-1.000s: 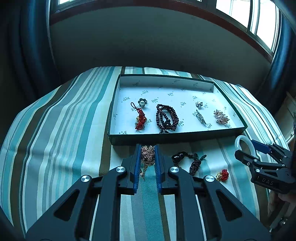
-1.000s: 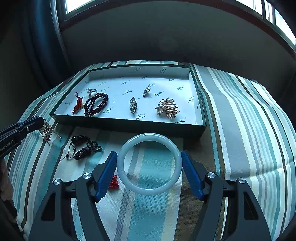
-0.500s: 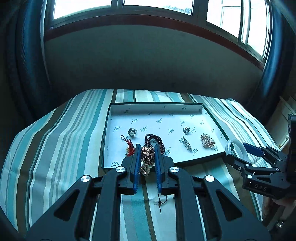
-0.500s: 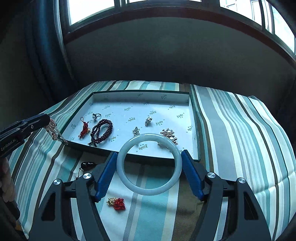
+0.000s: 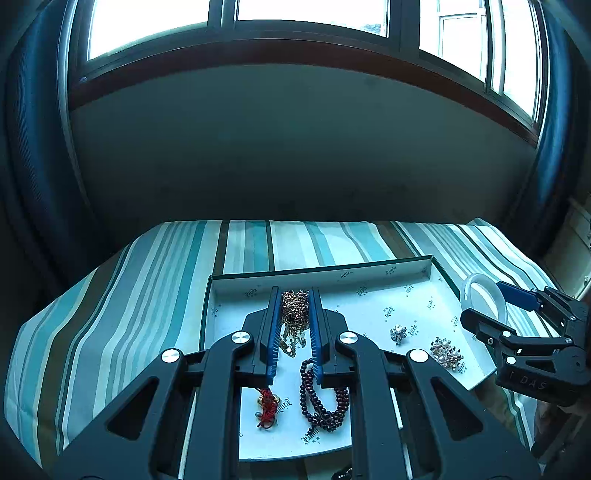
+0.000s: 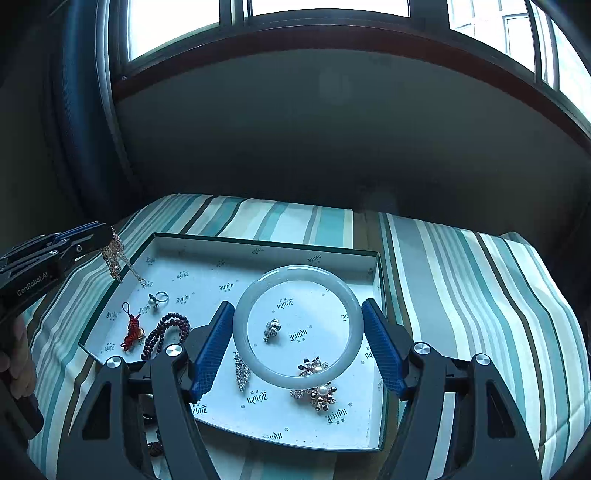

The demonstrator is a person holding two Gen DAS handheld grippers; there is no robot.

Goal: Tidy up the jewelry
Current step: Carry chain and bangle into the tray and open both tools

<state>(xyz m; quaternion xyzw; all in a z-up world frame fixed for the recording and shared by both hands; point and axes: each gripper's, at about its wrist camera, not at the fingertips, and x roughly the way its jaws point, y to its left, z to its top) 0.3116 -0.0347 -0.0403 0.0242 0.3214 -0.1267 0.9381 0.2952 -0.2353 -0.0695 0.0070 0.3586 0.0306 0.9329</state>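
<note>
Left gripper (image 5: 293,325) was clenched on a gold chain necklace (image 5: 294,314), bunched between the blue pads with the loose end dangling over the back-left part of the tray (image 5: 406,291); in the right wrist view the same chain (image 6: 117,260) hung from the tips above the tray's left rim. Right gripper (image 6: 297,345) was clamped across a pale jade bangle (image 6: 297,326), held flat above the tray's right half, over a small silver charm (image 6: 272,329) and partly over a pearl brooch (image 6: 314,382). Already lying in the tray: dark red bead bracelet (image 5: 323,397), red knot charm (image 5: 267,408), a ring (image 6: 159,297), a crystal drop piece (image 6: 242,371). Step in hand looked like placing both items. To do it well: lower the chain onto bare lining behind the beads before letting go, so it pools instead of snagging on them; shift the bangle toward open lining away from the brooch, bring it close to the floor, then release, since it is rigid and could knock small pieces or roll. A dark cord item was barely visible below the tray's near edge, apparently not yet packed. Tray sat on a teal, white and brown striped cloth (image 6: 461,280) covering a table, soft and slightly rumpled. Dim room, dark wall under bright windows (image 5: 295,14), blue curtains at the sides.
</note>
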